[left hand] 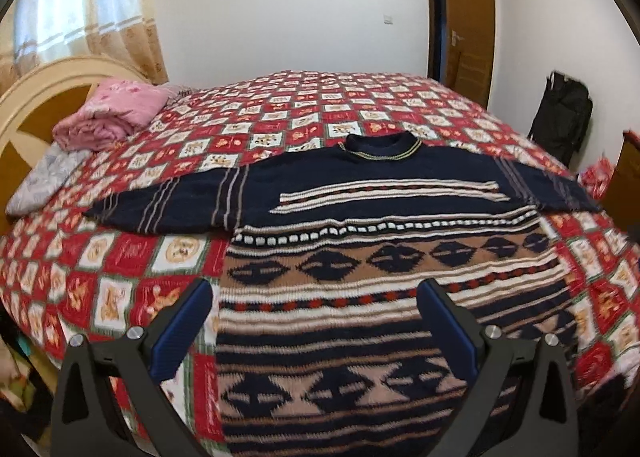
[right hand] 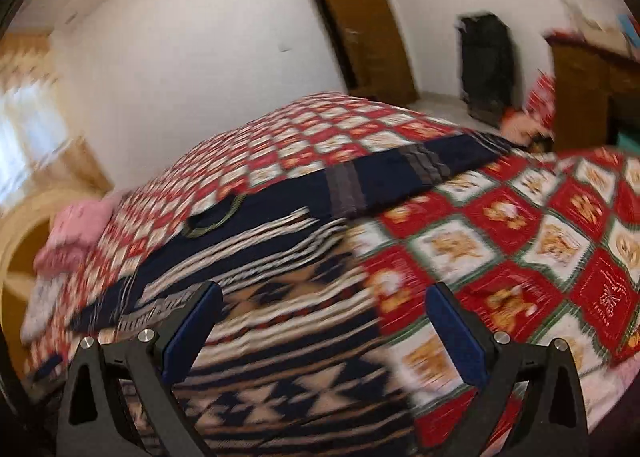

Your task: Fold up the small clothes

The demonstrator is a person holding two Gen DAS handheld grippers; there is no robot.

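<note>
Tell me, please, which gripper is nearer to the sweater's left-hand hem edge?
Left. The left gripper straddles that hem edge of the sweater, one finger over the bedspread. The right gripper straddles the opposite edge.

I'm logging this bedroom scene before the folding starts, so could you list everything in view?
sweater: one, navy with tan, white and red patterned bands, spread flat on the bed, sleeves out to both sides
bedspread: one, red and white checks with bear pictures, covering the bed
folded blanket: one, pink, at the head of the bed
pillow: one, pale grey-white, beside the blanket
headboard: one, cream and brown, at the left
curtain: one, sheer white with tan, over the window
door: one, brown, ajar in the far wall
bag: one, black, against the wall
cabinet: one, brown wood, far right
left tongs: one pair, black with blue pads, open over the sweater's hem
right tongs: one pair, same colours, open over the sweater's right edge
</note>
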